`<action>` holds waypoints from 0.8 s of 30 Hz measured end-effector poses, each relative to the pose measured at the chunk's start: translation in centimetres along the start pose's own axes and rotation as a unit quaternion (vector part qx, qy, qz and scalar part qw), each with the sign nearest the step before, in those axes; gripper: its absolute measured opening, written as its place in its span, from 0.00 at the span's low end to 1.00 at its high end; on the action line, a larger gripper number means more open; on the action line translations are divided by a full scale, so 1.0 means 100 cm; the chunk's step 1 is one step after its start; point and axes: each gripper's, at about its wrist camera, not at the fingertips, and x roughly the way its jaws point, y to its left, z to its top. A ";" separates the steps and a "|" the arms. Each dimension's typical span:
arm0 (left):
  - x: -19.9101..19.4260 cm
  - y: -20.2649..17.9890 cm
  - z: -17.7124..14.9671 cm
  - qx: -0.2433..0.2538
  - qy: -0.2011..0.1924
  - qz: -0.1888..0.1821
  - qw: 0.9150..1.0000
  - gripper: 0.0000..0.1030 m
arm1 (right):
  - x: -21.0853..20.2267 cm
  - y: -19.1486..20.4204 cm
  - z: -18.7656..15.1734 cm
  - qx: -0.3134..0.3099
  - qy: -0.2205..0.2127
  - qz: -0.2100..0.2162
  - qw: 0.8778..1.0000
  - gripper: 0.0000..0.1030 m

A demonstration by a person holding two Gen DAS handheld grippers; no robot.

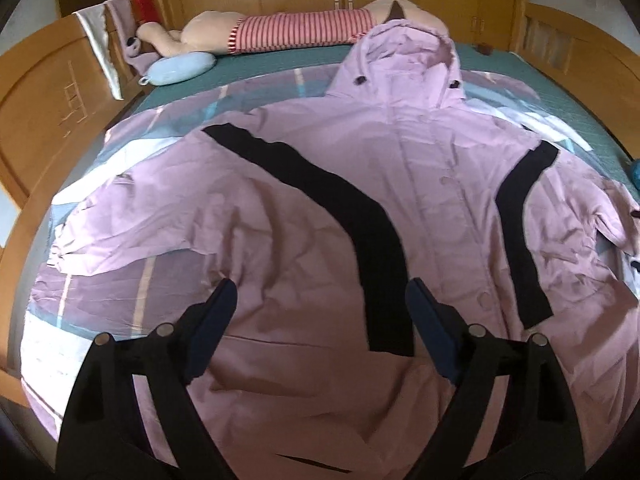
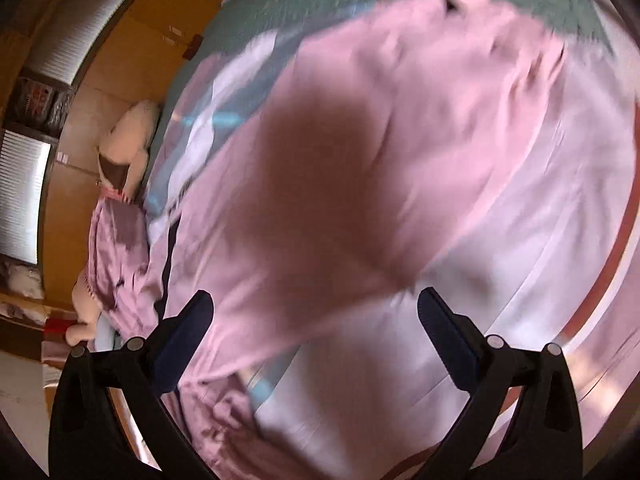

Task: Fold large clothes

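A large lilac hooded jacket (image 1: 304,184) with two black stripes lies spread face up on the bed, hood toward the far end. My left gripper (image 1: 320,292) hovers open over its lower front, jaws wide, nothing pressed between them. In the right wrist view the picture is blurred by motion. The jacket's sleeve (image 2: 360,184) fills it, lying on the bedsheet. My right gripper (image 2: 316,304) stands open just above that sleeve, with the fabric below the gap and not pinched.
A patterned sheet (image 1: 168,120) covers a green mattress (image 1: 280,60). A striped plush toy (image 1: 304,26) and a blue cushion (image 1: 180,68) lie at the far end. A wooden bed frame (image 1: 44,92) runs along the left, with wooden cabinets behind.
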 end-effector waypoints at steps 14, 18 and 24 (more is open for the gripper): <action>0.016 -0.015 -0.012 -0.004 0.023 -0.056 0.998 0.90 | -0.003 -0.057 0.055 0.071 -0.070 -0.001 0.995 0.32; 0.019 -0.015 -0.014 -0.002 0.033 -0.058 0.998 0.90 | -0.030 -0.046 0.056 0.070 -0.139 0.028 0.987 0.12; 0.019 -0.010 -0.011 -0.008 0.032 -0.054 0.998 0.91 | -0.105 0.114 -0.010 -0.195 -0.233 0.118 0.946 0.08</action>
